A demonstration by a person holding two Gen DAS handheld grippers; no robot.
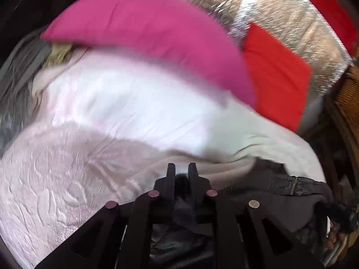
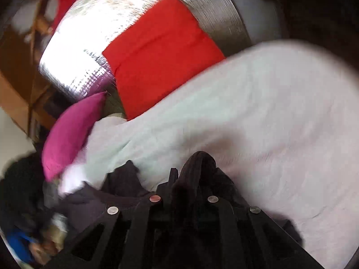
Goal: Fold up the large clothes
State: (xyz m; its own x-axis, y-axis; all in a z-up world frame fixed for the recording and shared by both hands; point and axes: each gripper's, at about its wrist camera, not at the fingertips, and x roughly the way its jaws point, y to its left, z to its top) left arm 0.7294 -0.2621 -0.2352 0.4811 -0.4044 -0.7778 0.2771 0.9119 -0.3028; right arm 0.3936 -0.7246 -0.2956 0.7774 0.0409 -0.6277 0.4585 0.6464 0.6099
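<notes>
Both the left gripper (image 1: 182, 174) and right gripper (image 2: 193, 174) are pinching the dark jacket (image 1: 280, 192) low in the frame; it could be slipping out and bunching on the white bed (image 2: 269, 116).

Both wrist cameras look down along their tongs, close over the pale quilted bed (image 1: 67, 168), sharing the magenta pillow (image 1: 145, 33) and red folded cloth (image 2: 161, 56) farther off

No text, label, brand, number or sign can be read in either wrist view, since both pictures are blurred and the fabrics and other surfaces in them carry no lettering that can be made out.
</notes>
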